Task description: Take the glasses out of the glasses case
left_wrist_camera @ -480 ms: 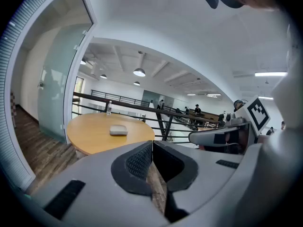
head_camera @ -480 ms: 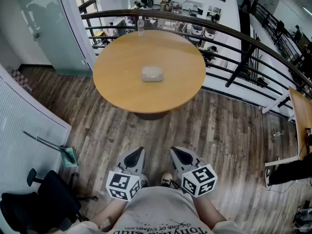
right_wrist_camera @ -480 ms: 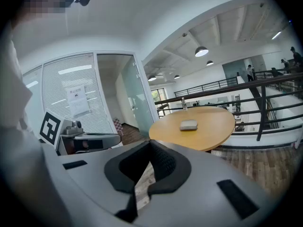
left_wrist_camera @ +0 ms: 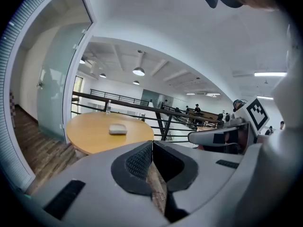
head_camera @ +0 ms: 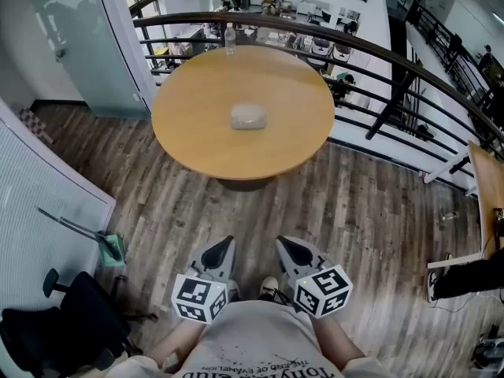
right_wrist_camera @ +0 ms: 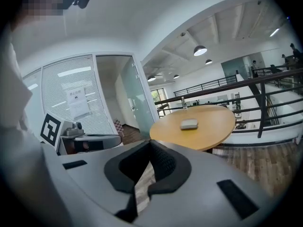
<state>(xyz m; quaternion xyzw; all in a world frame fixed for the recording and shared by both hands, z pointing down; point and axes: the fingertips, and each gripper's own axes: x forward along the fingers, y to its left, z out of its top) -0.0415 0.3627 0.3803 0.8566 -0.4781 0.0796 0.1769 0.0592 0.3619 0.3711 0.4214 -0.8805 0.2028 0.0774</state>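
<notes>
A pale grey glasses case (head_camera: 248, 117) lies closed near the middle of the round wooden table (head_camera: 189, 109). It also shows far off as the case (left_wrist_camera: 118, 129) and the case (right_wrist_camera: 189, 124) in the two gripper views. Both grippers are held low near the person's body, well short of the table. My left gripper (head_camera: 224, 247) is shut and empty, its tips meeting (left_wrist_camera: 152, 144). My right gripper (head_camera: 283, 245) is likewise shut with nothing in it (right_wrist_camera: 150, 143).
A clear water bottle (head_camera: 230, 39) stands at the table's far edge by the dark railing (head_camera: 378, 53). A black office chair (head_camera: 55, 321) sits at the lower left, a glass door (head_camera: 71, 38) at the upper left. Wood floor lies between me and the table.
The view has shifted very slightly; the table and case sit a touch lower in the frame. Both grippers stay where they were.
</notes>
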